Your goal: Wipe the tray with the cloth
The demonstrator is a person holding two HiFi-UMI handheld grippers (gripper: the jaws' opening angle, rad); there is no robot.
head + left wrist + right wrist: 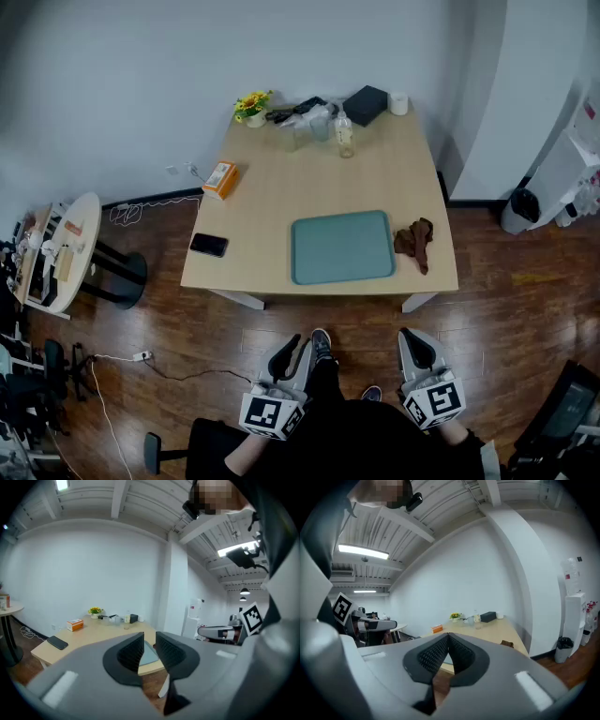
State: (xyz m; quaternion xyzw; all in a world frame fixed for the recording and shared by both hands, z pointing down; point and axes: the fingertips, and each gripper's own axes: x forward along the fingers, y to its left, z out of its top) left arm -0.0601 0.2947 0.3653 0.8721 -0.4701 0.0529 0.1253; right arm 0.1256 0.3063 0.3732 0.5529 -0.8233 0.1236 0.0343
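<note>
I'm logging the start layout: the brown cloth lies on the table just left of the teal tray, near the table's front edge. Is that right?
Not quite. The head view shows the brown cloth just right of the teal tray, not left. It does lie on the table, near the front edge.

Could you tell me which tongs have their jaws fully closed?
The right tongs: their jaws meet at the tips, while the left tongs show a narrow gap.
</note>
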